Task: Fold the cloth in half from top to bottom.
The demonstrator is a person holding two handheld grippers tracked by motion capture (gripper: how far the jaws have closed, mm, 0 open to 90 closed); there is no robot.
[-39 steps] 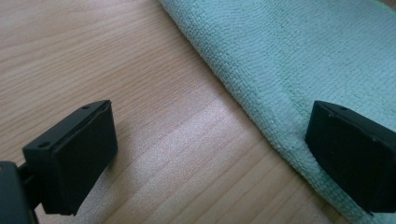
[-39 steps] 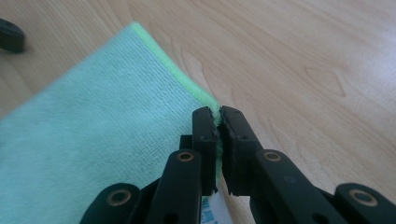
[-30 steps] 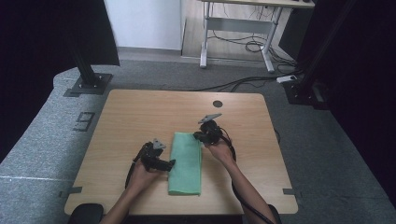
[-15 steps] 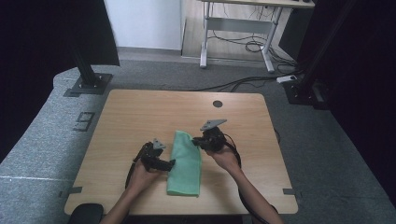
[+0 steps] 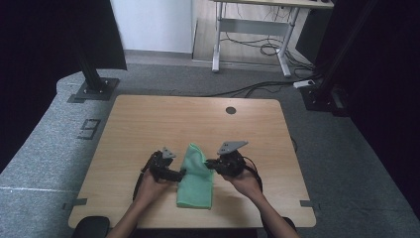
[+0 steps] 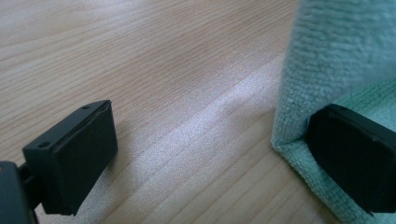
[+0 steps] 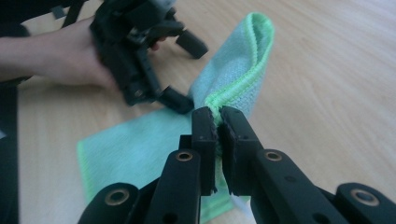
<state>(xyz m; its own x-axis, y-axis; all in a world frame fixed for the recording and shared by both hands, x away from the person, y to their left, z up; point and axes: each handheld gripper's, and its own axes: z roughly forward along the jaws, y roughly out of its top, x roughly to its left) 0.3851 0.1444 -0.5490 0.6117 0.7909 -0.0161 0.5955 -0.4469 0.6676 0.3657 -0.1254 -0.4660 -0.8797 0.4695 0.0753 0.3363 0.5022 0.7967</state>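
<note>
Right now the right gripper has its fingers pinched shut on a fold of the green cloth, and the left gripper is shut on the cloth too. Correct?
Not quite. The right gripper does pinch the green cloth, but the left gripper is open: the left gripper view shows its fingers wide apart, one resting on the cloth's edge, the other over the bare table.

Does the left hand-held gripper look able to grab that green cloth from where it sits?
Probably yes. The left hand-held gripper is open, one jaw already resting on the green cloth edge, bare table under the other. Nothing blocks it; the right hand-held gripper only pinches another edge.
</note>
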